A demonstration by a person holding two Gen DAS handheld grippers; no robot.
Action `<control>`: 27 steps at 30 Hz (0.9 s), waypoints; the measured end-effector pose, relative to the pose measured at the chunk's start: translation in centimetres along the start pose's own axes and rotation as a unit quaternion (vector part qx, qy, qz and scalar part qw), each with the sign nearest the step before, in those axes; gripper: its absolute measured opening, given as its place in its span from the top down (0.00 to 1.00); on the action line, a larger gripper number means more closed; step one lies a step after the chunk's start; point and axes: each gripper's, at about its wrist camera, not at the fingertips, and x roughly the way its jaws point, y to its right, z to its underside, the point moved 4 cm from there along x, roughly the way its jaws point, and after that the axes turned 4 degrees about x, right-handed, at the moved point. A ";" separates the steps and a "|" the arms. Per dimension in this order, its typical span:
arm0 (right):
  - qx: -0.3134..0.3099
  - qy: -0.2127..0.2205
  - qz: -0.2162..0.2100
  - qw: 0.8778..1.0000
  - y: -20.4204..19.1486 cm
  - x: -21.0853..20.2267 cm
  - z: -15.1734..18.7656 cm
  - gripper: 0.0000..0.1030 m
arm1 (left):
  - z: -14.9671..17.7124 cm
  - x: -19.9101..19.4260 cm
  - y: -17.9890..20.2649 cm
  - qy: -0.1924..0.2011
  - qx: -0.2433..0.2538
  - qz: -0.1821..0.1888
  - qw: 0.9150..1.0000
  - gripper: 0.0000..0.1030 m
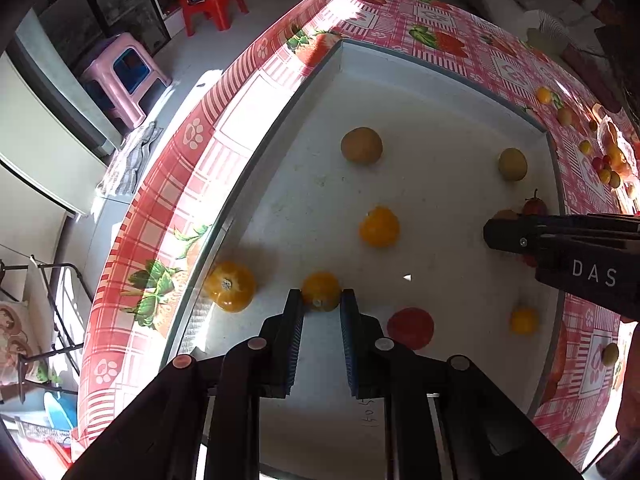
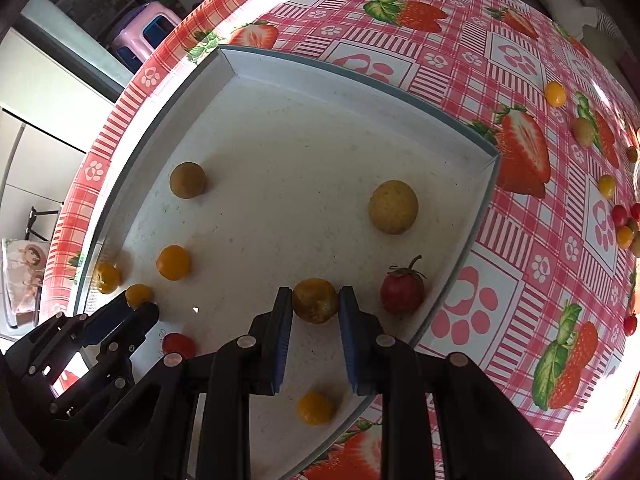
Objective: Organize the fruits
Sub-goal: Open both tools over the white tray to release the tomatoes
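Observation:
A white tray (image 1: 400,92) on the strawberry tablecloth holds several fruits. My left gripper (image 1: 321,300) is shut on a small orange fruit (image 1: 320,290) near the tray's left wall. My right gripper (image 2: 315,298) is shut on a brownish-orange fruit (image 2: 315,300) by the tray's right side, next to a red strawberry (image 2: 402,292). In the tray lie a yellow-green fruit (image 2: 393,207), a brown fruit (image 2: 187,179), orange fruits (image 2: 173,262), a red tomato (image 1: 410,328) and an orange tomato (image 1: 231,286). The left gripper shows in the right wrist view (image 2: 138,310).
Loose small fruits (image 2: 555,93) and cherry tomatoes (image 2: 620,216) lie scattered on the tablecloth (image 2: 500,60) to the right of the tray. Beyond the table's left edge stand a pink stool (image 1: 124,76) and a red chair (image 1: 208,0).

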 end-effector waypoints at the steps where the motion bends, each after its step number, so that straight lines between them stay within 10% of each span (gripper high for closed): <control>1: -0.003 0.000 0.002 1.000 -0.2 0.1 0.2 0.74 | 0.0 0.0 0.0 -0.001 0.001 0.000 1.000 0.81; 17: -0.008 -0.002 -0.007 1.000 -0.2 0.0 0.3 0.53 | 0.0 0.0 0.6 -0.011 0.010 -0.002 1.000 0.79; 19: -0.009 -0.003 -0.007 1.000 -0.1 0.1 0.3 0.52 | 0.0 -0.1 0.6 -0.007 0.009 -0.004 1.000 0.33; 20: -0.010 -0.003 -0.006 1.000 -0.1 0.0 0.3 0.50 | 0.0 -0.6 0.6 0.007 0.008 -0.003 1.000 0.26; 27: -0.013 -0.006 -0.012 1.000 -0.7 0.3 0.5 0.37 | 0.2 -0.9 1.4 0.008 0.032 -0.010 0.999 0.26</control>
